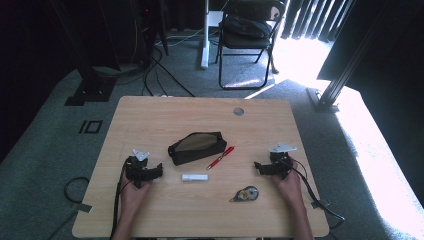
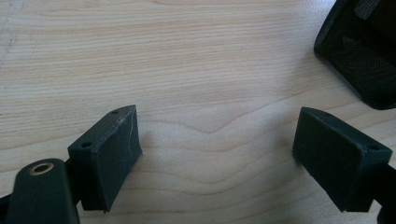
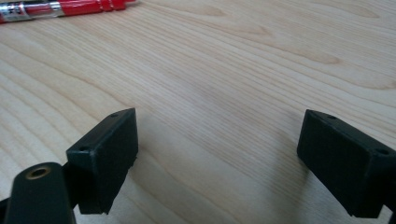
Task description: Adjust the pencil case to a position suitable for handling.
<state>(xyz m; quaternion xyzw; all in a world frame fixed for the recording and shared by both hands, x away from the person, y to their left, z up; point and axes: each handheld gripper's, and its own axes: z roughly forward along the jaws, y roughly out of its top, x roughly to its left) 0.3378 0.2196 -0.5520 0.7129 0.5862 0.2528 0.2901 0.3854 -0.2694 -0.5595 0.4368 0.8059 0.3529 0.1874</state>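
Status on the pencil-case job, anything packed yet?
Nothing done: red pen, white eraser and correction tape lie loose on the table beside the black pencil case. In hand: nothing; left tool and right tool open, empty. Left: all of it.

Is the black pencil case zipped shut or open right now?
Open, it looks like: the black pencil case lies flat on the table, its top spread to show a lighter olive inside. Whether anything is inside, cannot tell.

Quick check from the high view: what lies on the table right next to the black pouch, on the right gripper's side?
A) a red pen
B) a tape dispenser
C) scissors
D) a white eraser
A: the red pen lies slanted just beside the black pouch.
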